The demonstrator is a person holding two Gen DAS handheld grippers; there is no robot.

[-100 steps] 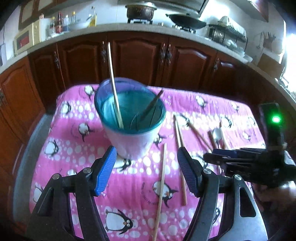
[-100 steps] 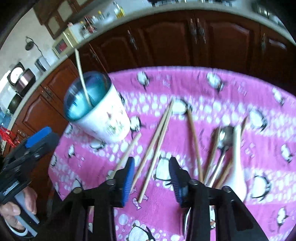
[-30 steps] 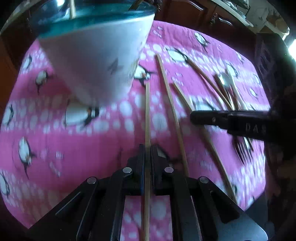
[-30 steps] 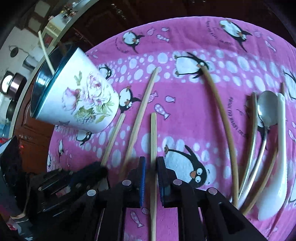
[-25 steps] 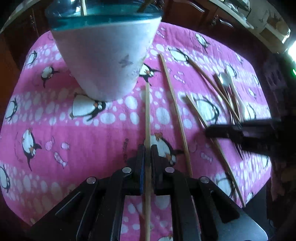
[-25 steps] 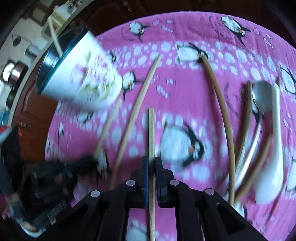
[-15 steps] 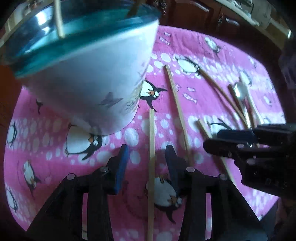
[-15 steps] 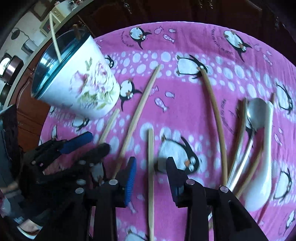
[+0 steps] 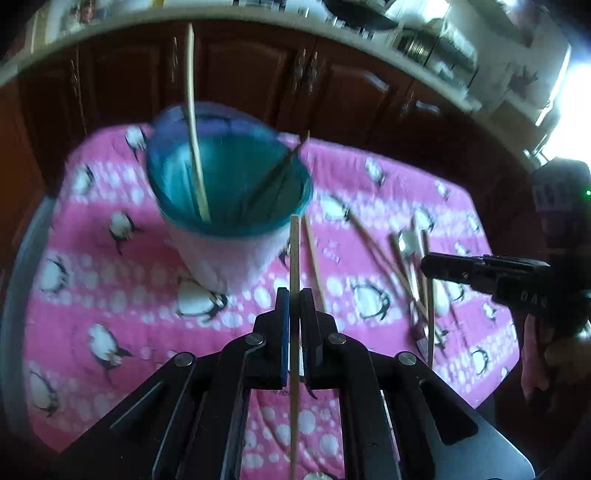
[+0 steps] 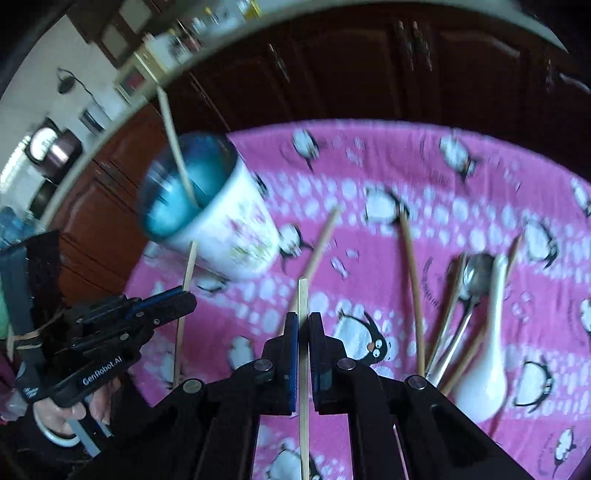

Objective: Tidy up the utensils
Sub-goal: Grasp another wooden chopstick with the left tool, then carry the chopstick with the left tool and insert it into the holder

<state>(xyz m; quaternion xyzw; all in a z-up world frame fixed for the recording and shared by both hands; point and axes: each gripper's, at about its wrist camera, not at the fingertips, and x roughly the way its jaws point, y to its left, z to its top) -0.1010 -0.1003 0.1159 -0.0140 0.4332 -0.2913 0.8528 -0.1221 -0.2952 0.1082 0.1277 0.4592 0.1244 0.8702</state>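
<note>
1. The left gripper (image 9: 294, 295) is clamping a pale wooden chopstick (image 9: 294, 254) at frame centre, its tip reaching the teal-lined white floral cup (image 9: 225, 206), upper left.
2. The right gripper (image 10: 303, 321) is pinching another light wooden chopstick (image 10: 303, 299), centre frame.
3. "GenRobot.AI" is showing lower left in the right wrist view.

Pink penguin-print cloth (image 9: 110, 295), dark wooden cabinet doors (image 9: 240, 74), pale countertop (image 9: 110, 22) crowded with blurred kitchenware

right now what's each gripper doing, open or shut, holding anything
Left gripper: shut on a chopstick.
Right gripper: shut on another chopstick.
</note>
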